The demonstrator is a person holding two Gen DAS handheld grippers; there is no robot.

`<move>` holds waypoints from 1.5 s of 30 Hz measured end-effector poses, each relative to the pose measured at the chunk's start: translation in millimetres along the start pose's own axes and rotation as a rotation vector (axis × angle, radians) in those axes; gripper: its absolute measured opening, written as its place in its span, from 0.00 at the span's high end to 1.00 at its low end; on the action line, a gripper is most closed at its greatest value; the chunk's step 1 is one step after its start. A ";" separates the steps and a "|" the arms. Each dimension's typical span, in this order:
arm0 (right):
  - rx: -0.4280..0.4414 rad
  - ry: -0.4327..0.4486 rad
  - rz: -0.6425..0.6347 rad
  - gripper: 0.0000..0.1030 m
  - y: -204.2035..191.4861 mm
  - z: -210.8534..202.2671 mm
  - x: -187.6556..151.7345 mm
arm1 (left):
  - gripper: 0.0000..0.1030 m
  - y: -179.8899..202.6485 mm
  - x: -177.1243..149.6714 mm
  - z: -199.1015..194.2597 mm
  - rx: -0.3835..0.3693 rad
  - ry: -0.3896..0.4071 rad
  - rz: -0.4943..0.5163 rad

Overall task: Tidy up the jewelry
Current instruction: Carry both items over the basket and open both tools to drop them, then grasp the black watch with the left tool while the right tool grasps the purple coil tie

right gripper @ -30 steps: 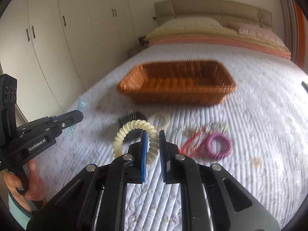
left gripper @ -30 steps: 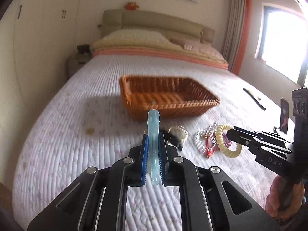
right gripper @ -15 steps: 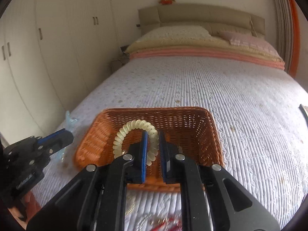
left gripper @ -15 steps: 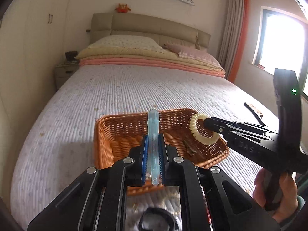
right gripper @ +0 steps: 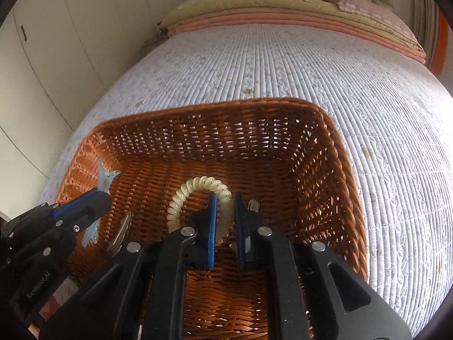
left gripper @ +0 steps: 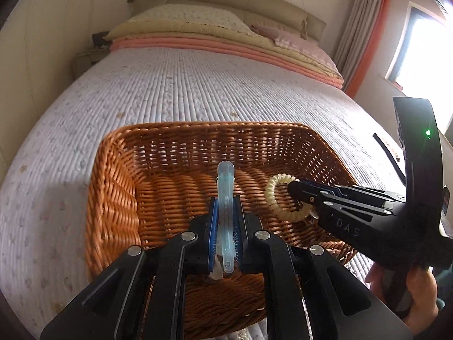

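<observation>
Over the basket on the bed, the left hand-held gripper clamps a blue clip; right of it, the right hand-held gripper grips a coil tie.

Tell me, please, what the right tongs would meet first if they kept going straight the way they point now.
Most likely the woven floor of the wicker basket: the right tongs, gripping the spiral hair tie, aim down into it, though depth is uncertain.

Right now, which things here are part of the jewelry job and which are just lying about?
Job: blue clip in left gripper; coil hair tie in right gripper; wicker basket; metal hair clip inside.

Lying about: pillows, black strap on bed.
</observation>
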State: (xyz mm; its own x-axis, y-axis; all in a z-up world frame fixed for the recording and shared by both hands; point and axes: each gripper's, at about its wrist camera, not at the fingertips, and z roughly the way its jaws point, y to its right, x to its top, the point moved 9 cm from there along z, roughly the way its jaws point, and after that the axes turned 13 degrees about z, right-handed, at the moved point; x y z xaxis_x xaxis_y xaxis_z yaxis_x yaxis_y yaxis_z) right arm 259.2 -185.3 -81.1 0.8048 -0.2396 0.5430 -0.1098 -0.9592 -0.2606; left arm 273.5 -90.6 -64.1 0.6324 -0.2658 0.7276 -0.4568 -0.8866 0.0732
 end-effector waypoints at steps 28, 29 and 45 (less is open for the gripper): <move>0.173 0.232 -0.071 0.58 -7.6 -174.5 -26.2 | 0.58 28.3 2.4 -191.3 0.022 0.244 0.036; 0.168 0.249 -0.080 0.58 -3.9 -184.1 -31.5 | 0.58 31.3 -1.8 -199.4 0.022 0.250 0.038; 0.062 0.200 -0.052 0.58 69.3 -145.2 -115.8 | 0.58 11.2 -100.7 -125.7 0.033 -0.002 -0.081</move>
State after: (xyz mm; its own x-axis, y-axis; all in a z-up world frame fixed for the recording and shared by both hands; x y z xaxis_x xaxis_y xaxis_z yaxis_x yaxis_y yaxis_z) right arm 73.7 -245.8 -46.2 0.6759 -0.2214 0.7029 -0.0302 -0.9613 -0.2738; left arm 126.1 -26.1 -50.9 0.6674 -0.1935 0.7191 -0.3832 -0.9172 0.1089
